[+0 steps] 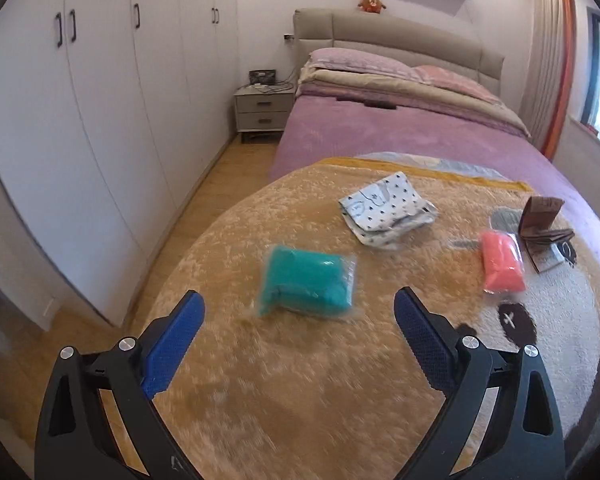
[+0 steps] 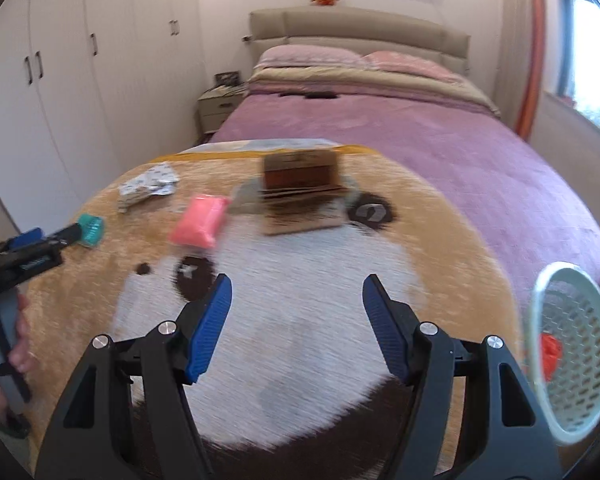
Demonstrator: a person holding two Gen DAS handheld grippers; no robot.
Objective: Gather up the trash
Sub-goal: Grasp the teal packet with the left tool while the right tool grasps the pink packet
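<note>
Blue fingers (image 1: 196,312) on the left gripper (image 1: 296,316) sit closest to the camera, spread wide with nothing between them. Under them is the big fluffy tan, white and brown blanket (image 1: 300,380) with a cartoon face on it, lying across the foot of the purple bed (image 1: 380,128). On the right side, near the edge of the bed, stands the pale green plastic basket with holes (image 2: 580,420), and a small red scrap (image 2: 550,354) is already inside, so it looks like one bit of trash is collected. Much is still left out on the blanket. A brown open wallet or folder (image 2: 300,196) stands at the far side, but I cannot tell if that is trash. Next comes the crumpled white wrapper with dark dots (image 1: 388,212), then the teal soft packet in clear plastic (image 1: 306,282), lying just in front of the left gripper, and then the smaller pink soft packet in clear plastic (image 1: 502,260), lying beside the wallet. Over the white part of the blanket, the right gripper (image 2: 296,304) also has its fingers apart and is holding nothing. My guess is that the job has only started, and the teal packet looks like the next thing to pick up.
</note>
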